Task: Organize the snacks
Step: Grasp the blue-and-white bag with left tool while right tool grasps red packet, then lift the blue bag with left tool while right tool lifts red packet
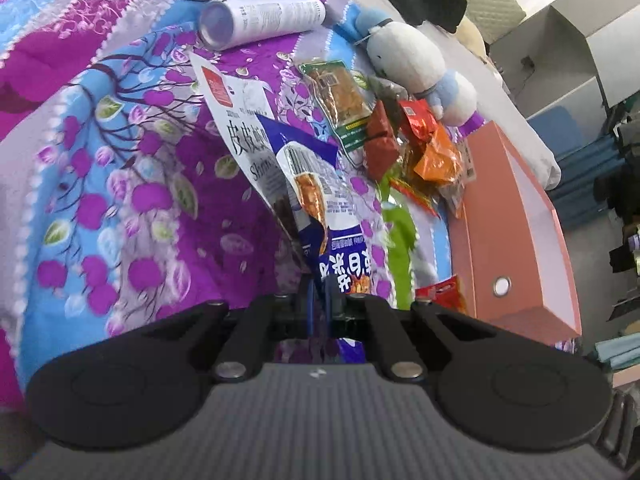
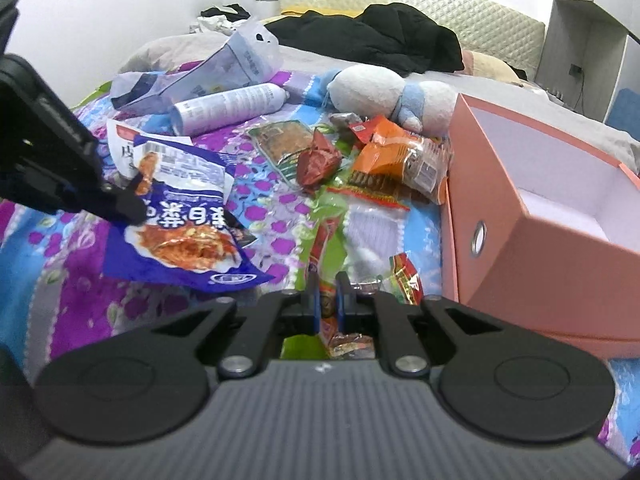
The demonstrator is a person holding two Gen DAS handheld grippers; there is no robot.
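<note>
My left gripper (image 1: 319, 289) is shut on a blue snack bag (image 1: 320, 208) that hangs lifted above the floral quilt (image 1: 120, 200). A white snack bag (image 1: 240, 120) shows behind it. The right wrist view has that same left gripper (image 2: 128, 208) at the left, holding the blue bag (image 2: 188, 232). My right gripper (image 2: 327, 285) is shut on a red and clear snack packet (image 2: 326, 240) low over the quilt. Several loose snack packets (image 2: 380, 160) lie in a pile beside the open pink box (image 2: 540, 220), which stands at the right and looks empty inside.
A white and blue plush toy (image 2: 384, 88), a white spray can (image 2: 232, 108) and a silver bag (image 2: 224, 68) lie further back on the bed. Black clothes (image 2: 380, 36) are heaped by the headboard. Grey shelving (image 2: 584, 32) stands at the right.
</note>
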